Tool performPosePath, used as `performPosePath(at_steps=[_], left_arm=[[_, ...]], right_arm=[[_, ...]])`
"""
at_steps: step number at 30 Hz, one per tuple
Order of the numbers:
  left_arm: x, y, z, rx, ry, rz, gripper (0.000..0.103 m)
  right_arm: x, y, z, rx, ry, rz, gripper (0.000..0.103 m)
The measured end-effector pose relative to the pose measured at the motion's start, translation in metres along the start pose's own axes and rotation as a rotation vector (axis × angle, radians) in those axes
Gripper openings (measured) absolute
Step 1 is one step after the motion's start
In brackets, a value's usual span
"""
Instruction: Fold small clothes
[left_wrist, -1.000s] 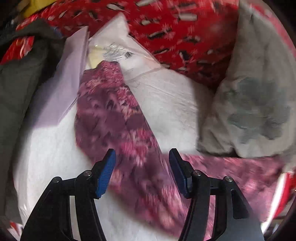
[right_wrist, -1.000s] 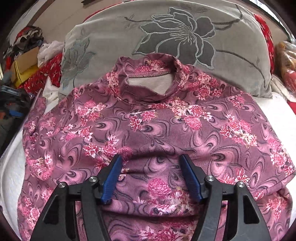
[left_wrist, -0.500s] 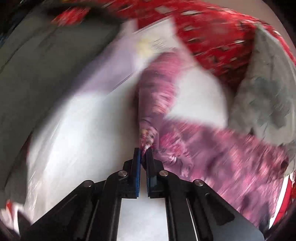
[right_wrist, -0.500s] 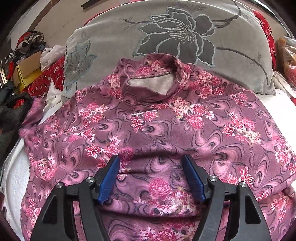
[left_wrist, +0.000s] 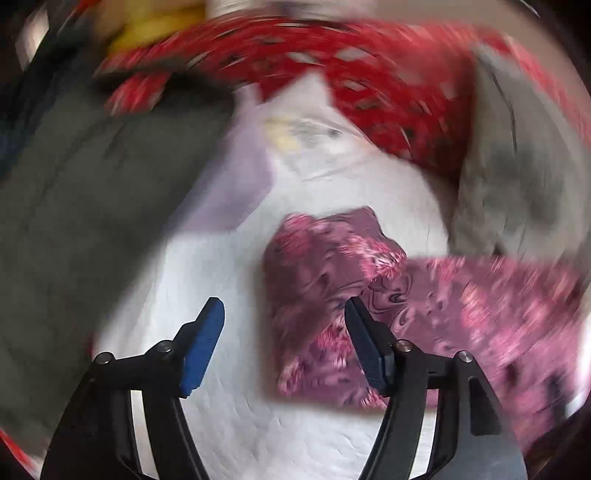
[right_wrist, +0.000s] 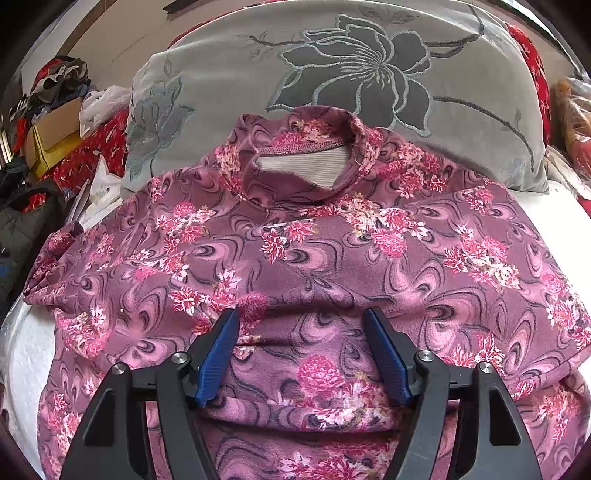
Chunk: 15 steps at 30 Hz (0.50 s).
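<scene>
now both grippers spread wide, gripping nothing.
left gripper (left_wrist: 284, 306) hovers by folded-in sleeve (left_wrist: 317, 266); right gripper (right_wrist: 301, 317) over floral top (right_wrist: 314, 258), fingers against cloth.

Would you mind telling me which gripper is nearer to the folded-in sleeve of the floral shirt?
Left. The left gripper is open right at the sleeve, one finger against its fabric. The right gripper is open over the shirt's middle, away from the sleeve at its far edge.

Purple-pink floral top (right_wrist: 295, 258); grey flowered pillow (right_wrist: 332, 74); seemingly red cloth (left_wrist: 369, 85).
</scene>
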<state>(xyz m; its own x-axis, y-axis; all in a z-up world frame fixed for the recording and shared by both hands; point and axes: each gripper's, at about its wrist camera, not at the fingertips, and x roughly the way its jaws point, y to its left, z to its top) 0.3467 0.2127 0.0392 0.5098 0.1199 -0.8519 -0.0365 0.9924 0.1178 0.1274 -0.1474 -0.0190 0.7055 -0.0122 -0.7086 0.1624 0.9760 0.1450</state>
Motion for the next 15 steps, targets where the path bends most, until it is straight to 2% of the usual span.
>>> performPosePath(at_steps=[3,5,7,8,9,10,11,13,15], left_arm=[[0.020,-0.039,0.005,0.206,-0.004,0.094,0.074],[0.034,-0.050,0.003,0.280,0.001,0.173,0.076],[0.058,-0.053,0.003,0.332,0.019,0.292,0.076],[0.070,-0.050,0.004,0.330,0.038,0.331,0.069],[0.077,-0.043,0.006,0.303,0.057,0.334,0.057],[0.079,-0.032,0.009,0.252,0.076,0.291,0.018],[0.078,-0.016,0.014,0.142,0.107,0.193,0.005],[0.062,0.001,0.018,-0.005,0.079,0.069,0.005],[0.044,0.014,0.020,-0.077,0.044,-0.017,0.005]], right_arm=[[0.000,0.000,0.000,0.003,0.001,0.003,0.072],[0.001,0.000,0.000,0.009,0.000,0.008,0.073],[0.001,-0.001,-0.001,0.015,-0.001,0.014,0.073],[0.001,-0.002,-0.001,0.017,-0.001,0.017,0.073],[0.001,-0.002,-0.001,0.020,-0.002,0.018,0.074],[0.001,-0.002,-0.001,0.023,-0.003,0.021,0.074],[0.001,-0.003,-0.001,0.026,-0.004,0.025,0.074],[0.001,-0.004,-0.001,0.032,-0.005,0.030,0.075],[0.001,-0.005,-0.001,0.035,-0.005,0.039,0.077]])
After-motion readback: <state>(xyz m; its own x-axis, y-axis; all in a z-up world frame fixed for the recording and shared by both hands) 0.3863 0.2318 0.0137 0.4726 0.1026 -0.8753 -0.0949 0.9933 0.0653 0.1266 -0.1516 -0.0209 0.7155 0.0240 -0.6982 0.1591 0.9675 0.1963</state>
